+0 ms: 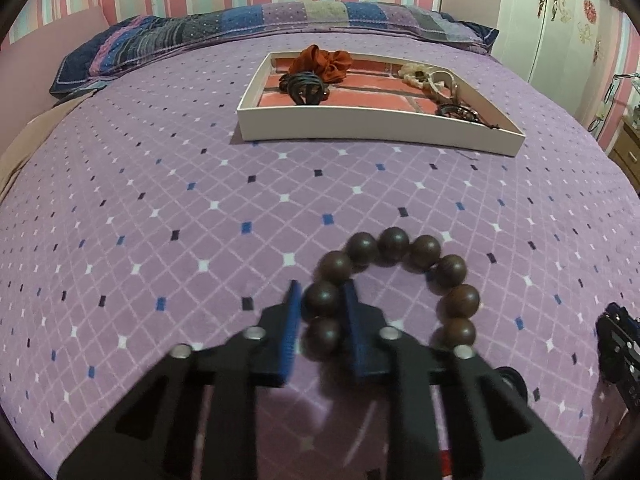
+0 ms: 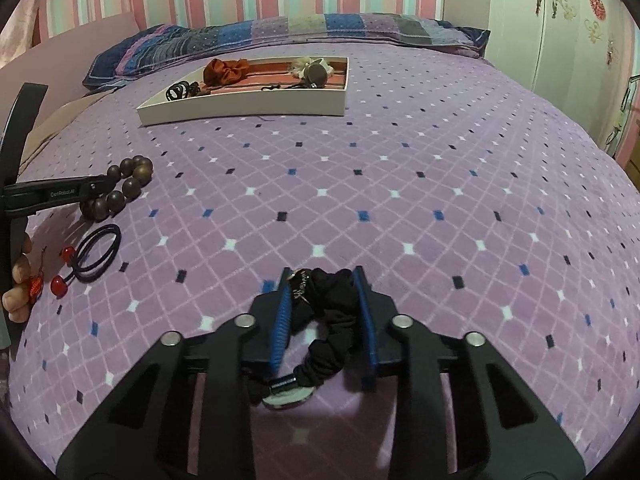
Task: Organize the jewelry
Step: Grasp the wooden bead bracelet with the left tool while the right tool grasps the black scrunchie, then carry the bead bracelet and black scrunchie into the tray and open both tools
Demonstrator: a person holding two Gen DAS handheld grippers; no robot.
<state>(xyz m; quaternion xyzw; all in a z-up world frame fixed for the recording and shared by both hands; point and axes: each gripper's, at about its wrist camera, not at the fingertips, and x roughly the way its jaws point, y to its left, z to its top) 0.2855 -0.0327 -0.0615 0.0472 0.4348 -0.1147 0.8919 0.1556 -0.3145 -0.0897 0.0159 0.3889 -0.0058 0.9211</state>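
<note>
The left gripper (image 1: 320, 312) is seen clamped on the near-left side of the wooden bead bracelet (image 1: 394, 280), one bead being pinched between the blue pads while the rest of the loop is left lying on the purple bedspread (image 1: 200, 208), curving away to the right and far side. The right gripper (image 2: 324, 300) is closed on a black fabric scrunchie (image 2: 326, 320), which is bunched between its pads, a small metal tag hanging at the near end. Both pieces are held low, at or just above the cover. The white tray (image 1: 376, 128), where an orange scrunchie (image 1: 324, 62) and other pieces are already gathered, lies on the far side of the bed, ahead and slightly right of the left gripper, ahead and to the left of the right one; its long axis is set across the bed. The coming move is judged to turn on this: each load must be lifted over the near wall of the tray, and free room appears to be left in the tray's middle. Bare cover lies between grippers and tray. A black hair tie with red beads (image 2: 94, 254) is left on the cover near the bracelet, beside fingers (image 2: 18, 276) at the left edge.
</note>
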